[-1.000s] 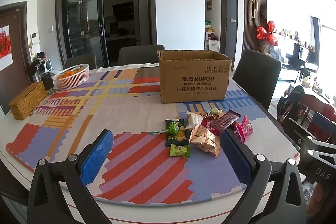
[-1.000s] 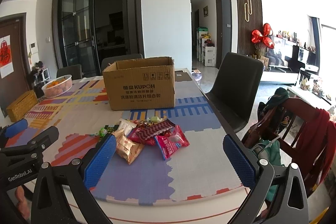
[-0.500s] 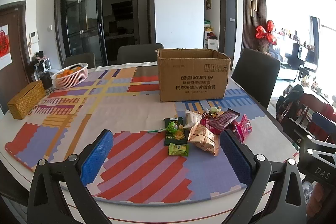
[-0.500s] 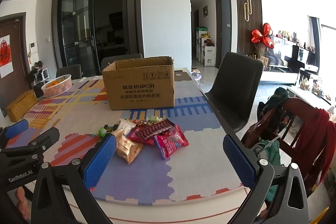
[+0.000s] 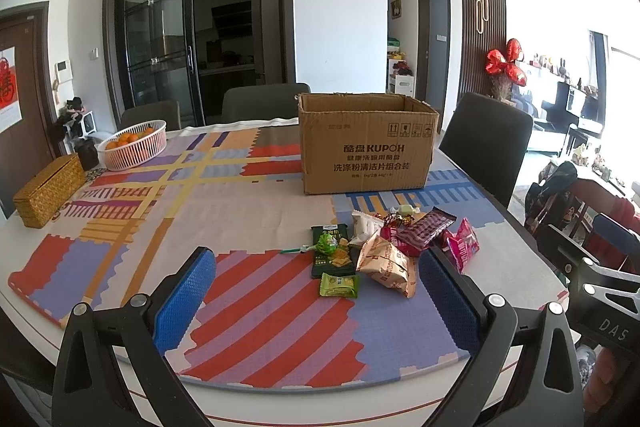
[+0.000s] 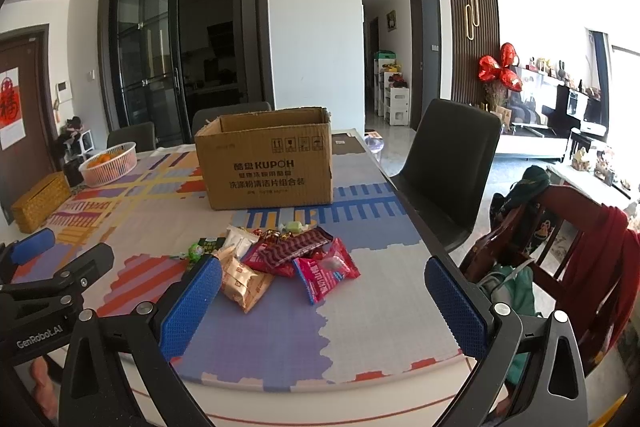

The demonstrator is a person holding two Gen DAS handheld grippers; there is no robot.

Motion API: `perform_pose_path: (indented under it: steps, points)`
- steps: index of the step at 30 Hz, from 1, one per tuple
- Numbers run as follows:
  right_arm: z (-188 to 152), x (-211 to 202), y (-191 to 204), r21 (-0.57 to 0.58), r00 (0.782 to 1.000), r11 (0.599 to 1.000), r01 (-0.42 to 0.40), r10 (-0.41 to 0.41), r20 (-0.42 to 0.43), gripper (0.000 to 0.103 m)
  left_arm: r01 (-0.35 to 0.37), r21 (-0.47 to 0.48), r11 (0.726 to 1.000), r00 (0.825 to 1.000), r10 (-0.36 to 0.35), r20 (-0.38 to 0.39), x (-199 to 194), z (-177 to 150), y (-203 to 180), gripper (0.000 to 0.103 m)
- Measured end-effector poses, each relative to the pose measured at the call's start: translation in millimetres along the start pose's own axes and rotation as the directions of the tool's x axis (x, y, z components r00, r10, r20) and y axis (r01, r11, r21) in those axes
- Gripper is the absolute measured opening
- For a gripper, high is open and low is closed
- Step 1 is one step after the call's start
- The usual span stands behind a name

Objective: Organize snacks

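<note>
A heap of snack packets lies on the patterned mat near the table's front right. It holds a tan packet (image 5: pixel 386 264) (image 6: pixel 242 279), a pink packet (image 5: pixel 463 245) (image 6: pixel 326 267), a dark red bar (image 5: pixel 424 230) (image 6: pixel 294 250), a dark green packet (image 5: pixel 332 255) and a small light green one (image 5: pixel 339 285). An open cardboard box (image 5: pixel 366 151) (image 6: pixel 268 167) stands behind the heap. My left gripper (image 5: pixel 316 301) hovers open just short of the heap. My right gripper (image 6: pixel 324 307) is open too, nothing between its fingers, with the pink packet straight ahead.
A white basket of oranges (image 5: pixel 134 146) and a woven box (image 5: pixel 50 189) sit at the table's far left. Dark chairs (image 6: pixel 448 171) ring the table. A chair draped with red clothing (image 6: pixel 580 267) stands to the right. The left gripper's body (image 6: pixel 44 287) shows at the right view's left edge.
Both grippers have crept slightly forward toward the snack heap. Nothing on the table has moved.
</note>
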State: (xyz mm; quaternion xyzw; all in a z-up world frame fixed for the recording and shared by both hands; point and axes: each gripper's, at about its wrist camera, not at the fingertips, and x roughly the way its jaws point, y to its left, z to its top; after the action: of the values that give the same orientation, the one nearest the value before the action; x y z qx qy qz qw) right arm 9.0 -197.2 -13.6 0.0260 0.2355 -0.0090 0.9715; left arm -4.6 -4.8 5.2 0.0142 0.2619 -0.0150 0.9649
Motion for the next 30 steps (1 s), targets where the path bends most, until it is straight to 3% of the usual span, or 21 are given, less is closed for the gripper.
perform_pose_path:
  steps: [15, 30]
  points:
    - [-3.4, 8.6, 0.9, -0.003, 1.0, 1.0, -0.006, 0.006, -0.02, 0.102, 0.018, 0.005, 1.0, 1.0, -0.018, -0.007, 4.3, -0.9, -0.6, 0.103]
    - [-11.6, 40.6, 1.1, -0.018, 0.995, 1.0, 0.001, -0.003, -0.103, 0.102, 0.047, 0.035, 0.998, 0.996, -0.044, -0.078, 38.8, -3.3, -4.5, 0.103]
